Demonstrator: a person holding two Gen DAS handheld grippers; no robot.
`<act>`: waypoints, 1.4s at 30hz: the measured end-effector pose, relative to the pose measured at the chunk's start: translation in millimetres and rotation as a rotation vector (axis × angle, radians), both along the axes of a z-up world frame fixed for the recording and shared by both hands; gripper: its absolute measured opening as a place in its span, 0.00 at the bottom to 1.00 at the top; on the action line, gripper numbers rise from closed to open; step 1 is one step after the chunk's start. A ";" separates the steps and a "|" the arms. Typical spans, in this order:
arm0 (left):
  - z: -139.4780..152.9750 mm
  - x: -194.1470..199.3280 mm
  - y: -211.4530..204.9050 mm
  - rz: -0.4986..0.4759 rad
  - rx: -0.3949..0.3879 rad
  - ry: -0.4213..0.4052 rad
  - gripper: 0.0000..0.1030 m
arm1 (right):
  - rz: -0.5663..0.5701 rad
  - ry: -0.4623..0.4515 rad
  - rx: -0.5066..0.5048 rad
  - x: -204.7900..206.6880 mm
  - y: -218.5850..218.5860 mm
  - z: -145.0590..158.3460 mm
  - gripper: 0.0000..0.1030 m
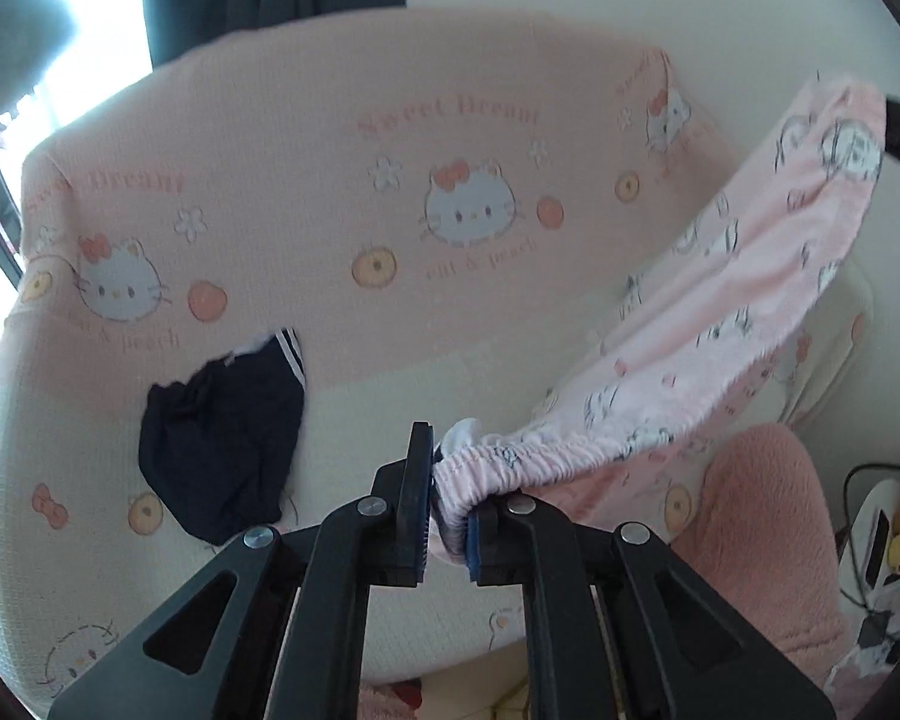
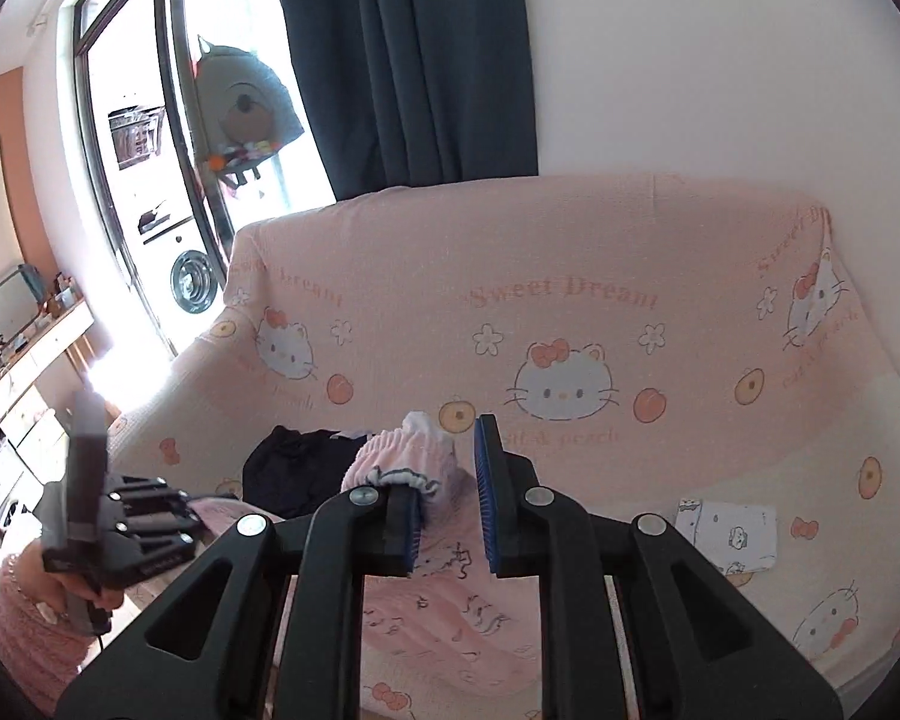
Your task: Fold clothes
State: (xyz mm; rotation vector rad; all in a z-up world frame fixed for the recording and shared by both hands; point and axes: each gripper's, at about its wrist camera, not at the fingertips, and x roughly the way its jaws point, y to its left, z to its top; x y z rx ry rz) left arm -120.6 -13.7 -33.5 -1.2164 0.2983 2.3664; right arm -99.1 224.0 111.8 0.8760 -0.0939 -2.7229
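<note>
While held up, pink pants' waistband sits betw. both jaws.

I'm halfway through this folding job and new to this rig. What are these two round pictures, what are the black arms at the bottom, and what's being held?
There is no robot here. A person carries a two-finger gripper in each hand, and a fisheye camera on each looks along its fingers. The black arms are those fingers. The left camera's picture shows the left gripper with the elastic waistband of the pink trousers pinched in its jaws. The right camera's picture shows the right gripper holding another part of that waistband, so the trousers hang between the two. At its lower left, the person's hand carries the left gripper. On the sofa cover lie a dark garment and a small white printed cloth.
</note>
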 end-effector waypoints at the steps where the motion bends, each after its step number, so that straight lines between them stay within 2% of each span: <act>1: -10.8 5.2 4.8 -0.026 -0.012 -0.010 0.17 | 0.009 -0.011 0.010 -1.6 -5.3 -4.8 0.14; 3: -24.9 19.7 16.7 -0.099 -0.016 -0.009 0.35 | 0.025 -0.045 0.010 -5.5 -13.2 -16.1 0.14; 4: -29.0 26.8 23.3 -0.141 -0.008 -0.005 0.40 | 0.034 -0.063 0.006 -7.2 -17.8 -22.7 0.14; 5: -32.1 32.9 30.2 -0.180 -0.002 -0.004 0.51 | 0.037 -0.076 0.003 -8.3 -21.2 -29.8 0.14; 6: -34.3 37.8 37.3 -0.211 -0.002 -0.001 0.55 | 0.043 -0.087 0.005 -8.5 -24.1 -36.9 0.14; 11: -40.0 57.3 65.9 -0.337 0.006 0.032 0.55 | 0.052 -0.144 0.007 -12.6 -36.1 -64.8 0.14; 14: -39.1 59.8 75.5 -0.367 0.055 0.036 0.55 | 0.049 -0.161 0.014 -12.5 -36.4 -73.7 0.14; 16: -38.8 56.0 81.4 -0.359 0.090 0.031 0.55 | 0.059 -0.163 0.005 -11.7 -35.7 -75.8 0.14; 19: -42.3 37.8 84.5 -0.286 0.123 0.029 0.54 | 0.065 -0.165 -0.006 -8.2 -32.7 -76.4 0.14; 21: -45.4 24.4 81.2 -0.254 0.182 -0.019 0.51 | 0.071 -0.162 -0.007 -3.4 -29.9 -75.3 0.14; 23: -41.4 20.4 74.8 -0.246 0.246 -0.029 0.51 | 0.069 -0.151 0.024 2.0 -28.4 -74.8 0.14; 26: -29.9 23.1 76.5 -0.288 0.339 -0.021 0.51 | 0.065 -0.141 0.070 7.5 -26.5 -76.1 0.14; 28: -24.1 25.4 86.5 -0.327 0.368 -0.013 0.51 | 0.068 -0.146 0.077 8.3 -24.9 -79.3 0.14; 30: -23.6 24.5 97.7 -0.327 0.355 0.000 0.47 | 0.080 -0.155 0.073 7.9 -26.7 -83.7 0.14; 31: -24.1 22.5 101.7 -0.319 0.349 0.001 0.40 | 0.086 -0.160 0.071 7.7 -27.7 -85.9 0.14; 32: -25.2 19.0 104.4 -0.307 0.341 -0.003 0.25 | 0.092 -0.164 0.069 7.5 -28.6 -88.1 0.14; 33: -27.0 14.3 105.4 -0.286 0.329 -0.009 0.20 | 0.098 -0.165 0.073 7.8 -30.1 -88.9 0.14; 37: -40.8 -1.6 98.5 -0.221 0.276 -0.057 0.17 | 0.112 -0.154 0.099 14.9 -32.9 -88.9 0.14; 42: -76.7 -7.3 86.9 -0.180 0.169 -0.119 0.18 | 0.103 -0.142 0.061 20.7 -23.8 -83.3 0.14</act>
